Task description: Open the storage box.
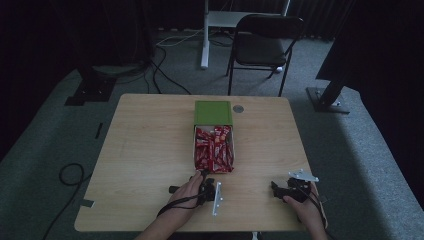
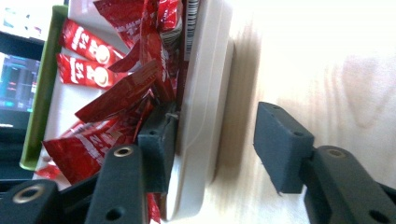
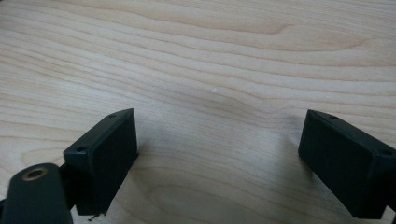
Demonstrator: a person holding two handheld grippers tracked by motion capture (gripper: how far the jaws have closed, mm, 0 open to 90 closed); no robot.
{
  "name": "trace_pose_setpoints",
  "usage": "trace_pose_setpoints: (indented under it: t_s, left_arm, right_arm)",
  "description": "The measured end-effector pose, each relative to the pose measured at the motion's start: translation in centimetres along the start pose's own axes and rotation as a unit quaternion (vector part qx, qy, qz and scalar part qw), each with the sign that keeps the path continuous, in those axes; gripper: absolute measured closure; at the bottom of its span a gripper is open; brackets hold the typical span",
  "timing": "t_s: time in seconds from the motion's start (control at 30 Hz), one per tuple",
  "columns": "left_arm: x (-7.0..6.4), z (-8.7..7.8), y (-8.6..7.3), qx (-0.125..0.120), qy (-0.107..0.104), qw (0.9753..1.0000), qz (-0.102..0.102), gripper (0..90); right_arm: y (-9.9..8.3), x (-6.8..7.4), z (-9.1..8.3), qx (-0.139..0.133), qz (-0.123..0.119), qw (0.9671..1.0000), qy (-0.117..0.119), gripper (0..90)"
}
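A white box [image 1: 194,150] with its green lid [image 1: 213,112] folded back sits mid-table, full of red snack packets [image 1: 215,150]. My left gripper [image 1: 202,176] is at the box's near edge, held by a hand. In the left gripper view it [image 2: 217,135] is open and straddles the white box wall [image 2: 205,84]. One jaw is inside among the red packets [image 2: 116,93] and the other is outside over the wood, with nothing clamped. My right gripper [image 1: 276,189] rests near the front right of the table. In the right gripper view it [image 3: 219,140] is open over bare wood.
A small grey round cap [image 1: 238,108] is set into the table [image 1: 145,150] right of the lid. A dark folding chair [image 1: 262,42] and a white desk leg [image 1: 204,40] stand beyond the far edge. Cables [image 1: 70,175] lie on the floor at the left.
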State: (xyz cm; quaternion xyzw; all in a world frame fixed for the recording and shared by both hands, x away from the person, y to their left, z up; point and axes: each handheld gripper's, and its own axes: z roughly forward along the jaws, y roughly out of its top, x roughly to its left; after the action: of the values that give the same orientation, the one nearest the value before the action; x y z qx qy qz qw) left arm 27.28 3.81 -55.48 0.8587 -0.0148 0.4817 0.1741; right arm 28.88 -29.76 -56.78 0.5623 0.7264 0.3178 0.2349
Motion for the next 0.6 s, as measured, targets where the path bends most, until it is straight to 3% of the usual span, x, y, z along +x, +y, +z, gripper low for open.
trace_pose_setpoints:
  t_s: [0.13, 0.33, 0.47, 0.6]
  left_arm:
    - [0.14, -0.54, -0.35, -0.007, -0.013, 0.9997, -0.017, 48.2]
    - [0.18, -0.35, -0.28, -0.008, -0.014, 0.9997, -0.019, 47.5]
    - [0.27, -0.57, -0.33, -0.021, -0.034, 0.9987, -0.031, 41.1]
    - [0.26, -0.74, -0.54, -0.027, -0.057, 0.9977, -0.026, 29.1]
  right_arm:
    - [0.0, 0.0, 0.0, 0.0, 0.0, 1.0, 0.0, 10.9]
    - [0.0, 0.0, 0.0, 0.0, 0.0, 1.0, 0.0, 10.9]
    - [0.0, 0.0, 0.0, 0.0, 0.0, 1.0, 0.0, 10.9]
    - [0.0, -0.01, 0.01, 0.0, 0.0, 1.0, 0.0, 10.9]
